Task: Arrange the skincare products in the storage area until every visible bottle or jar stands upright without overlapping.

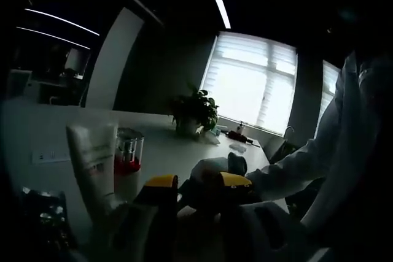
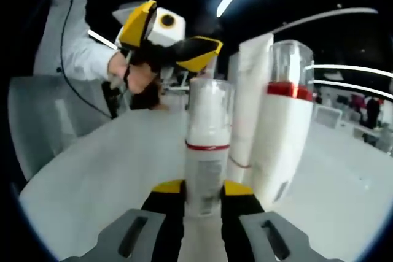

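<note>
A slim white pump bottle [image 2: 206,151] with a clear cap and a thin red band stands upright on the white table [image 2: 92,170]. My right gripper [image 2: 204,189] is shut on its lower body, one yellow-tipped jaw on each side. Just behind it stand a tall white tube [image 2: 252,102] and a larger white bottle [image 2: 285,133] with a red collar and clear cap. My left gripper [image 2: 175,38] is held up above the far side of the table, open. In the left gripper view my left gripper [image 1: 196,181] holds nothing, with a white tube [image 1: 92,157] and a clear-capped bottle [image 1: 128,151] upright to its left.
A potted plant [image 1: 195,111] stands further back on the table [image 1: 166,145], with small items beyond it near the window. A person in a white coat [image 1: 344,151] stands at the right, a sleeve reaching in. A dark cluttered object [image 1: 40,219] sits at the lower left.
</note>
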Motion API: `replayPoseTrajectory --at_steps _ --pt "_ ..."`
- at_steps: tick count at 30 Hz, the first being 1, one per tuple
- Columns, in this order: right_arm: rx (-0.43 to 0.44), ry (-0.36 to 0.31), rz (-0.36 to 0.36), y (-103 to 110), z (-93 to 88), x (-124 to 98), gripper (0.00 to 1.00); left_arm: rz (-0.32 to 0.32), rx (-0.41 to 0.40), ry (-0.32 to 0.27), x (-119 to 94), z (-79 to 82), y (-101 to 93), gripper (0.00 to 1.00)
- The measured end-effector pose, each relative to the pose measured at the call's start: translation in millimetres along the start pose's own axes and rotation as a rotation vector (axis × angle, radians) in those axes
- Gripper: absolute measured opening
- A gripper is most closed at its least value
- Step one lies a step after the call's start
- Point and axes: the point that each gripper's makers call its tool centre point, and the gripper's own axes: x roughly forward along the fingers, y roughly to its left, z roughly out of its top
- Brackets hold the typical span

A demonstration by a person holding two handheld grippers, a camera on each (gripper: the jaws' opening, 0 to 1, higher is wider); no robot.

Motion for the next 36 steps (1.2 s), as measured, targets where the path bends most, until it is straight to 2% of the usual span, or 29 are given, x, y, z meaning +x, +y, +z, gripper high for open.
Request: replayPoseTrajectory --at_steps 2,9,16,25,30,36 --pt "-0.001 0.001 0.009 0 0.0 0 0.15 -0.001 0.01 0.008 1 -0.7 -0.3 0.21" --pt "-0.015 0.016 0.025 -4 0.0 4 0.15 0.007 0.098 0.095 4 -13.8 -0.1 0.21" --pt "-0.014 0.016 0.026 -6 -0.2 5 0.15 0.021 0.135 0.119 7 -10.7 4.5 0.21" --pt "-0.028 0.018 0.026 -9 -0.1 5 0.16 0.028 0.201 0.191 10 -14.1 10.3 0.21" --pt "-0.021 0.02 0.028 -12 -0.7 5 0.16 0.018 0.201 0.219 13 -19.5 9.6 0.21" --pt "-0.026 0.017 0.029 -12 -0.8 5 0.16 0.03 0.204 0.216 13 -17.8 12.3 0.22"
